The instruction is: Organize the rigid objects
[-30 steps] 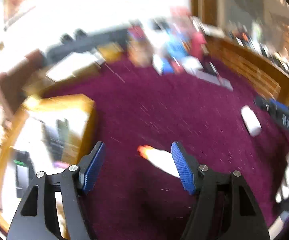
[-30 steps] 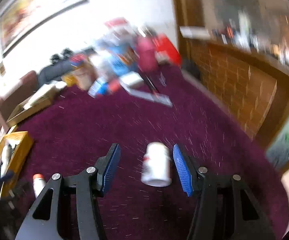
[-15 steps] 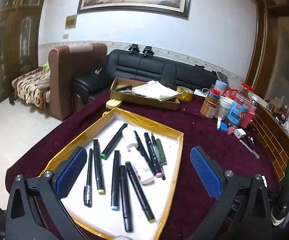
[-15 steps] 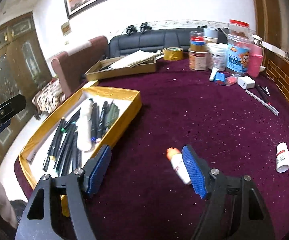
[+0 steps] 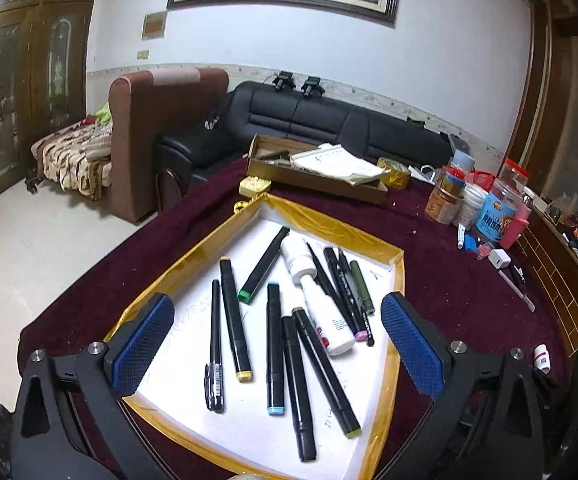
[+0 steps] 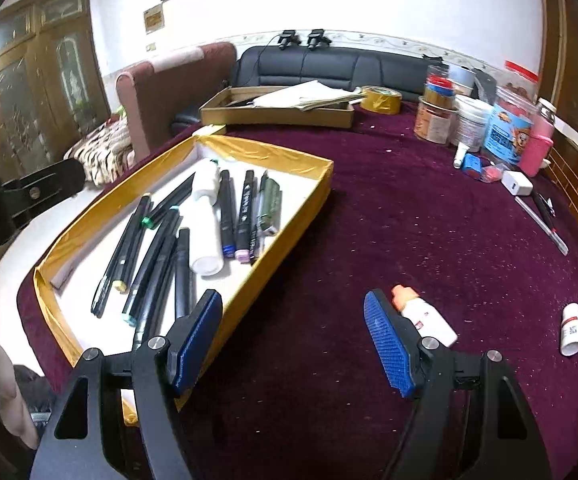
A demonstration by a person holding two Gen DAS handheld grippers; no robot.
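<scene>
Worktop (image 6: 389, 220): covered in maroon cloth.
Left: gold tray (image 6: 289, 224) of markers.
Back: cardboard box (image 6: 277, 114), tape roll (image 6: 381, 98), jars (image 6: 435, 114).
Right: charger (image 6: 517, 183), small vial (image 6: 572, 330).
Front: orange-capped bottle (image 6: 425, 316), lying flat.

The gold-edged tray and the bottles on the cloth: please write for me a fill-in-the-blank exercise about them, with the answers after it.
1. The markers lie inside the gold-edged tray, together with one ____ bottle.
2. The bottle with the orange cap lies on the cloth beside the ____ tool.
3. Both the right tool and the left tool are ____ and hold nothing.
4. The tablecloth is dark ____.

Answers: white; right; open; red
</scene>
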